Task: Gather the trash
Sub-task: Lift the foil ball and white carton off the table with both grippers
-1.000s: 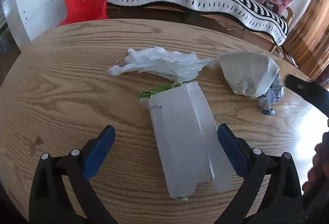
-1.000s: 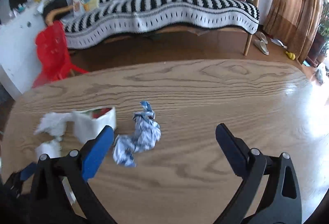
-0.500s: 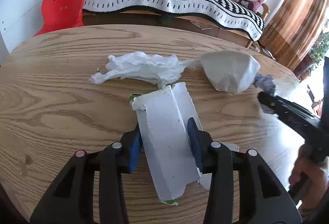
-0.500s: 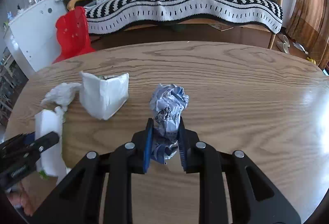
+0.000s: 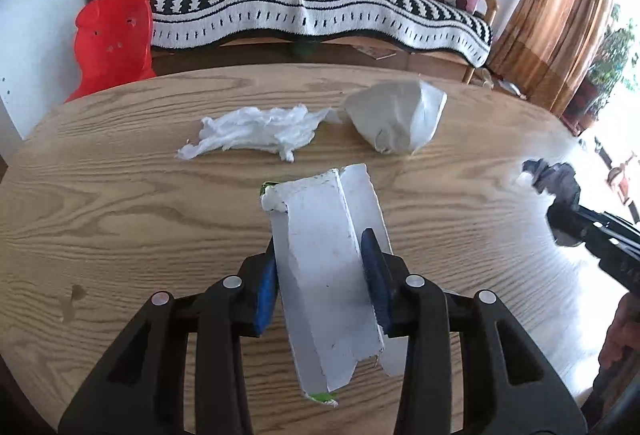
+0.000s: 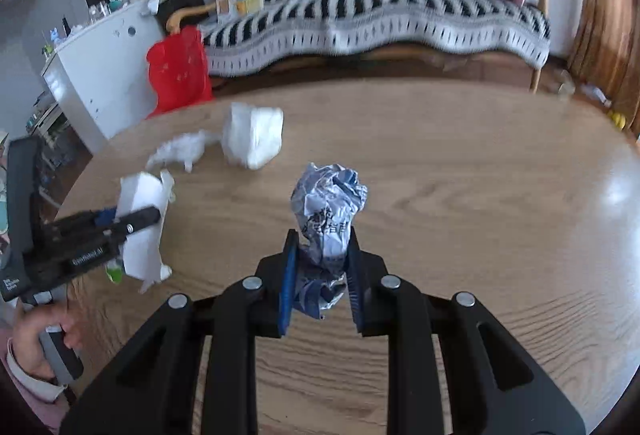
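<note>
The left gripper (image 5: 322,277) has just closed its blue fingers (image 5: 267,287) on a flattened white carton (image 5: 328,275), which juts forward and back from between them above the wooden worktop (image 5: 120,203). The right gripper (image 6: 320,275) has its fingers clamped on a crumpled printed paper ball (image 6: 326,213) sticking out past their tips. Ahead of the left fingers, on the worktop, lie a crumpled white tissue (image 5: 256,133) and, to its right, a crushed white paper container (image 5: 396,117).
</note>
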A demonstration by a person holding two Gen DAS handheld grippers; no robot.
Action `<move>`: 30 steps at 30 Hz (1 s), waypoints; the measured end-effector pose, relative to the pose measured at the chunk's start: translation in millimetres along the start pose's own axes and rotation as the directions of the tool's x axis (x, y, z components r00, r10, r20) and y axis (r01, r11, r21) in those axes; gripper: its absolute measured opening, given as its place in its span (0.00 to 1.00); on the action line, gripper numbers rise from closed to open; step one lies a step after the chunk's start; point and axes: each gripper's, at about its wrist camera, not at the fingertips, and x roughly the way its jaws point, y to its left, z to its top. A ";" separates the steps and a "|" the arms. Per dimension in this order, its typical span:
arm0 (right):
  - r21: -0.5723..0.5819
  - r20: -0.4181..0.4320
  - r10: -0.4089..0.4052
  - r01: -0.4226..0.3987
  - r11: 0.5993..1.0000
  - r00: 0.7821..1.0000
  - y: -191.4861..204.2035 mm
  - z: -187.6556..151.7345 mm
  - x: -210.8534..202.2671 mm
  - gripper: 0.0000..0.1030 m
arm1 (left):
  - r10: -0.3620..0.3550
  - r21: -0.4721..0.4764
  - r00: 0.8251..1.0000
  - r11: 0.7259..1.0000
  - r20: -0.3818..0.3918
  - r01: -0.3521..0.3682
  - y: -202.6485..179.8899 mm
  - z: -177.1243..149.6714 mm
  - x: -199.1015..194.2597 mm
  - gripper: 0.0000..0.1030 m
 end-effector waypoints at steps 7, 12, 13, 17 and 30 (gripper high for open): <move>-0.063 -0.034 -0.072 0.069 0.996 0.997 0.0 -11.6 16.1 0.22 | 0.042 -0.007 0.999 0.999 -0.007 -0.042 4.8 0.8 3.0 0.37; -0.021 -0.053 -0.054 0.053 0.998 0.997 -8.9 -12.1 22.6 0.22 | 0.057 0.021 0.998 0.998 -0.018 -0.057 0.5 -0.3 8.9 0.37; -0.015 -0.055 -0.054 0.053 0.998 0.997 -10.8 -12.1 24.0 0.22 | 0.057 0.022 0.998 0.998 -0.020 -0.056 0.0 -0.6 9.4 0.37; -0.012 -0.067 -0.061 0.060 0.998 0.996 -13.4 -11.5 28.6 0.22 | 0.055 0.019 0.998 0.998 -0.024 -0.055 0.5 -0.5 10.7 0.37; -0.017 -0.077 -0.071 0.069 0.997 0.995 -10.0 -12.1 33.2 0.22 | 0.050 0.010 0.998 0.999 -0.030 -0.050 2.7 0.7 11.9 0.38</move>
